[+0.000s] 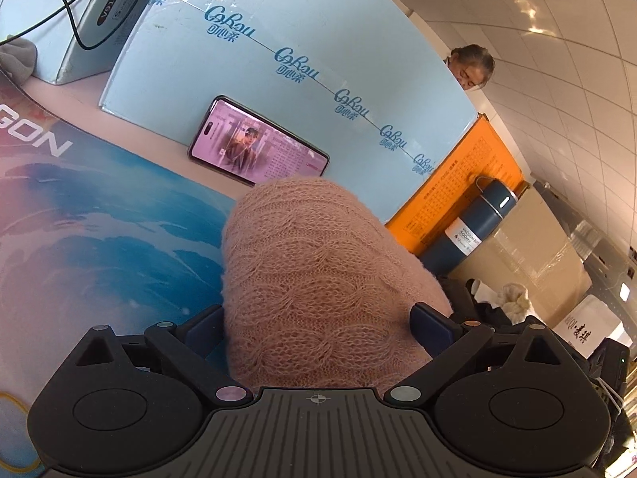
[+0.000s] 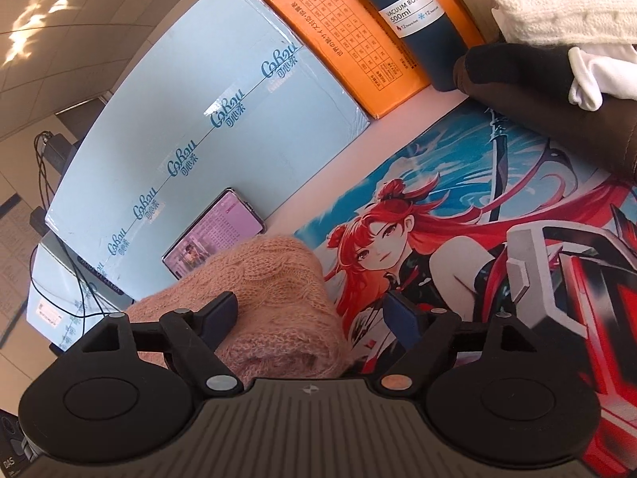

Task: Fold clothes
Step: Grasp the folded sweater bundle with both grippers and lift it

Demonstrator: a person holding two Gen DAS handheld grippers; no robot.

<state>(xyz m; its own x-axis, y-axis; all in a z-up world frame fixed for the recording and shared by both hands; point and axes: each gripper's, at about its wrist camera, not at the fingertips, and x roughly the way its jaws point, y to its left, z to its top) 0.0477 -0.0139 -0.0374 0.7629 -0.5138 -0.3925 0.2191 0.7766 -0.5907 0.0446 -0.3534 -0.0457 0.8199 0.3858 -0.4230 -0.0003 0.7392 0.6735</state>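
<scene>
Sweater (image 1: pixel 318 279), pink and folded, fills the left claw (image 1: pixel 316 324), pads at its sides; right claw (image 2: pixel 312 314) gapes at its three o'clock edge.

A pale blue carton (image 1: pixel 286 59) stands along the back of a pinkish desk (image 2: pixel 318 195), an orange box (image 2: pixel 342 36) just beside it. Sunlight dapples the white tiled wall (image 1: pixel 549 32) behind, where a person (image 1: pixel 471 67) stands.
</scene>
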